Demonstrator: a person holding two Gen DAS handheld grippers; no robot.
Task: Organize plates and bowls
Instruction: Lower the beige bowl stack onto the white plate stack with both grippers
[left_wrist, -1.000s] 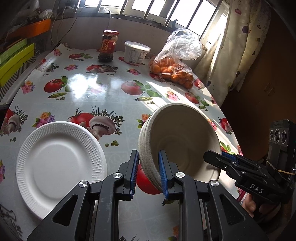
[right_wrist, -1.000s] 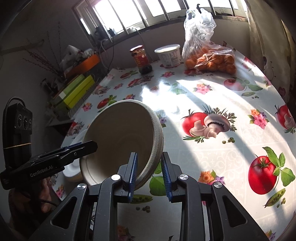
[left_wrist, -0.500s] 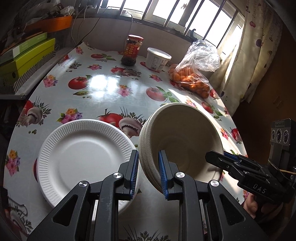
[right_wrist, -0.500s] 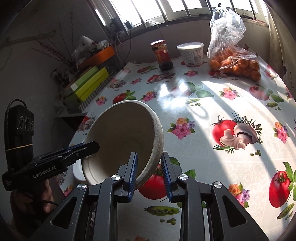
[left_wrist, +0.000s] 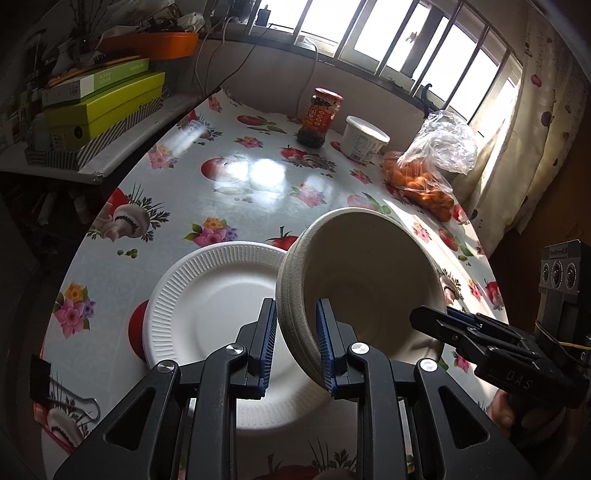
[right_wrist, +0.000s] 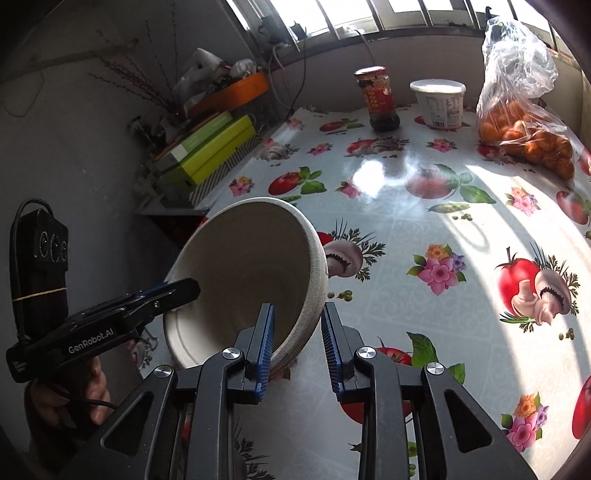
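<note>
Left wrist view: the left gripper (left_wrist: 295, 339) is closed on the near-left rim of the beige bowl (left_wrist: 365, 280), one blue pad inside the wall and one outside. The bowl is held tilted, clear of the table (left_wrist: 229, 177). Compared with one second ago, the white paper plate (left_wrist: 218, 314) is seen to have shifted from 9 o'clock of the bowl to directly beneath its left edge, and the bowl now overlaps the plate's right rim. The right gripper (left_wrist: 436, 321) is seen at 4 o'clock, clamped on the bowl's opposite rim. The jar (left_wrist: 320, 117), tub (left_wrist: 364, 139) and bag of oranges (left_wrist: 424, 173) lie at 12 to 1 o'clock, well apart.

Right wrist view: the right gripper (right_wrist: 297, 339) is clamped on the bowl (right_wrist: 251, 280) rim. The left gripper (right_wrist: 184, 291) is seen at 9 o'clock, gripping the far rim. Since the earlier frame the tablecloth pattern has slid rightward; the grips are unchanged.
</note>
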